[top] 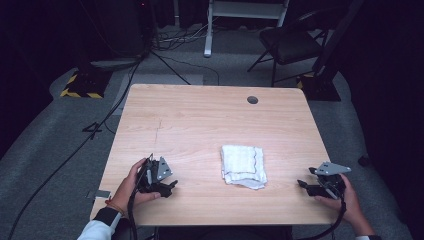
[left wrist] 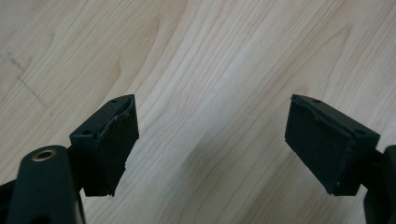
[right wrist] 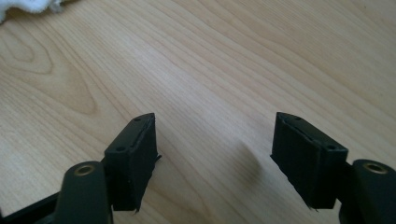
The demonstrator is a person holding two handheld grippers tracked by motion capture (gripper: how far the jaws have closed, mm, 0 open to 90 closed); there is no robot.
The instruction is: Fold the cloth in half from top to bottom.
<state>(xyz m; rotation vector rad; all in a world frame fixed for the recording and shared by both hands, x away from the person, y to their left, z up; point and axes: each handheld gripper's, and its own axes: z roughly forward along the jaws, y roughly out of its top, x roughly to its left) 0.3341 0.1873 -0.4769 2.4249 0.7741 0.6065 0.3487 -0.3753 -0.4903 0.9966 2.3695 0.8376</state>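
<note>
Cloth: we see one white folded cloth (top: 243, 166) lying flat on the table (top: 200, 120), a little right of the middle and toward the near edge; a corner of it (right wrist: 28, 5) shows at the top left of the right gripper view.
How it will handle: we judge it light, soft and limp, with a waffle-like weave that should not slip between the pads; it will sag and may unfold if lifted by one layer alone.
Where to take hold: we would pinch it at an edge or corner, catching all the folded layers at once; the rumpled near right corner stands slightly proud of the wood and looks the easiest to get under.
Left tool: the left tool (top: 170, 187) sits near the left near corner, well apart from the cloth, its jaws wide apart over bare wood with nothing between them.
Right tool: the right tool (top: 303, 185) sits near the right near corner, also apart from the cloth, jaws spread and holding nothing.
Count: one cloth, two tools, one table; beyond the table stands one dark chair (top: 290, 42).
</note>
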